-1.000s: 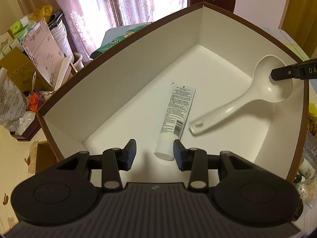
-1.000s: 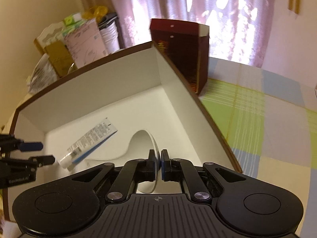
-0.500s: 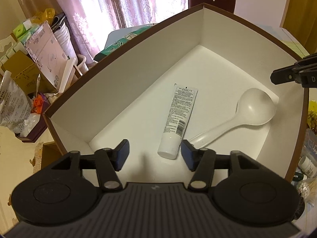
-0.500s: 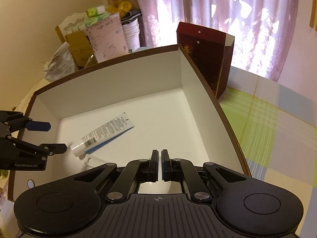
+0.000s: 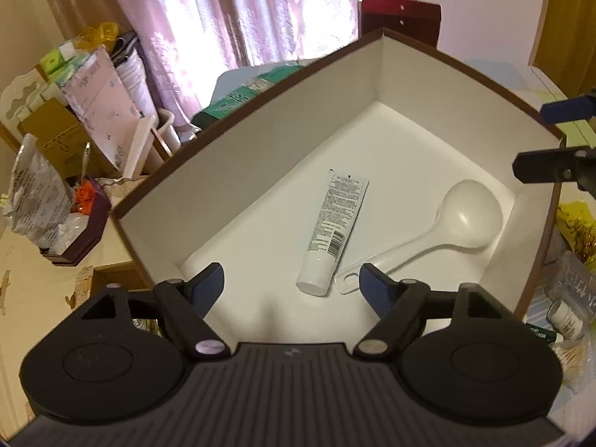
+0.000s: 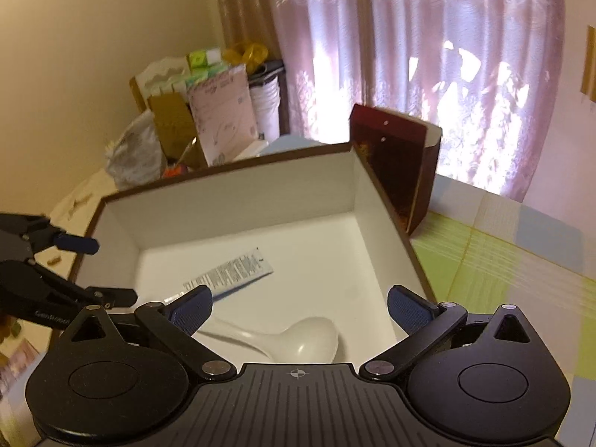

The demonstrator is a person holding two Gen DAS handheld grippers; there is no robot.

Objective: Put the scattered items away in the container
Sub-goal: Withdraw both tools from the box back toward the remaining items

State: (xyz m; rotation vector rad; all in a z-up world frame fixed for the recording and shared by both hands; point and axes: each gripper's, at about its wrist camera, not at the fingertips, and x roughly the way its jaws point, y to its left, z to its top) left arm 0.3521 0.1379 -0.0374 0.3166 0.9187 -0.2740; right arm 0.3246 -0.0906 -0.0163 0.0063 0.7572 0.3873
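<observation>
Inside the white-lined, brown-edged cardboard box, the white squeeze tube with printed label lies flat mid-floor, cap toward the near wall. White plastic rice spoon lies just beside it, bowl near the box's right wall, handle end close to the tube cap; can't tell if they touch.

Left gripper hangs over the box's near edge, fingers opening, nothing between them. Right gripper sits above the box's right side over the spoon bowl, fingers spreading wide, empty.

Judgement: release step is finishing. To do it well: get both sets of fingers fully apart, lift straight up clear of the box walls, don't clip the rim or drag the spoon. Then go for whatever is left on the surface outside the box; small bottles past its right wall may be candidates, unsure.
</observation>
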